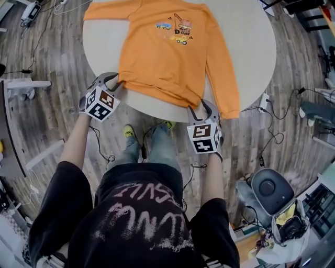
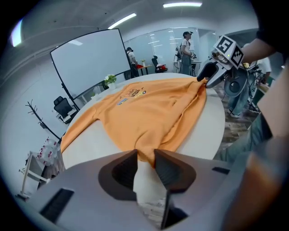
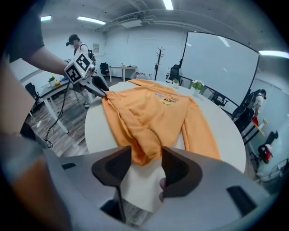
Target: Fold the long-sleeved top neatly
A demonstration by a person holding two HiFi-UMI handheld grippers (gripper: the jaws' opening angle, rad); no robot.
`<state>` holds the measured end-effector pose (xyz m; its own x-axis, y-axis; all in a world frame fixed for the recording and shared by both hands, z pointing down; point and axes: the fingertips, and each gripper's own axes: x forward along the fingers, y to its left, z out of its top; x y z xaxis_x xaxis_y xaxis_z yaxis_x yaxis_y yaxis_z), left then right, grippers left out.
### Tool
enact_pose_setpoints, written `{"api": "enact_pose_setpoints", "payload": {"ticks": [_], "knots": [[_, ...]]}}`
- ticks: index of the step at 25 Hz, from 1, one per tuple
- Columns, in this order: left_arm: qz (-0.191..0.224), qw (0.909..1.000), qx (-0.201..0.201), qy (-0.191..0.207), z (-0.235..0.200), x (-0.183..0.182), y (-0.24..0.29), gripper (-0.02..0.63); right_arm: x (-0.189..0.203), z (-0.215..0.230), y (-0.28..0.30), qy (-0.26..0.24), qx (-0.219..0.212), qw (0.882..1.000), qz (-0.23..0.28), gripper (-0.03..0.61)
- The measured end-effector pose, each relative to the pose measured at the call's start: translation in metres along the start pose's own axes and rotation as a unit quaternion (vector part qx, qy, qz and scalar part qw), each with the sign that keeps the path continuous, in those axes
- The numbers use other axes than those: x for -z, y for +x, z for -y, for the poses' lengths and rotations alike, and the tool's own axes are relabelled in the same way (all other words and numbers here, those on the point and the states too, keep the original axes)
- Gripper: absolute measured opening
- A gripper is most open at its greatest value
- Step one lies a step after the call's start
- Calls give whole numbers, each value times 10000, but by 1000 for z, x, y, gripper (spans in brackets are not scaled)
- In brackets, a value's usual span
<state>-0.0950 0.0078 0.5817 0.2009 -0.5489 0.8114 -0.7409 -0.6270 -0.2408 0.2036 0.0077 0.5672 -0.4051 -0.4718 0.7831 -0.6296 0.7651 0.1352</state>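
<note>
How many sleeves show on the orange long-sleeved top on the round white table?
2. One sleeve stretches sideways at the head view's upper left; the other sleeve lies along the orange top's right side.

Round table (image 1: 251, 47); whiteboard (image 2: 90, 63); coat rack (image 3: 159, 56); wood floor (image 1: 52, 120).

Head view steeply overhead, gripper views low — sharing the table (image 1: 256, 47)
</note>
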Motion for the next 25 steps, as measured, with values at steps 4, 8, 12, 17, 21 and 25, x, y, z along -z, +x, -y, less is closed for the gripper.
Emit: {"api": "enact_pose_setpoints", "payload": {"ticks": [4,8,12,17,21,25], "knots": [[218,9997,11,-105,0,-6,-2,31,9,0,5,31,186,9998,-76,199],[677,9976,12,-158,-9,-23,-19,29,-1,5,9,23,521,9986,1,93],[1079,9931,-22,-456,-23,-35,-40,29,-8,2,7,56,662,9978,41,40],[1302,9873,-77,-911,-28,-21,-54,29,-6,6,-9,252,875,9956,211,34],[866,9918,63,-933,-11,17,-39,34,7,-1,-9,371,925,9950,50,34],[601,9964,106,-594,7,33,-32,63,10,-12,-12,459,929,9946,67,38]]}}
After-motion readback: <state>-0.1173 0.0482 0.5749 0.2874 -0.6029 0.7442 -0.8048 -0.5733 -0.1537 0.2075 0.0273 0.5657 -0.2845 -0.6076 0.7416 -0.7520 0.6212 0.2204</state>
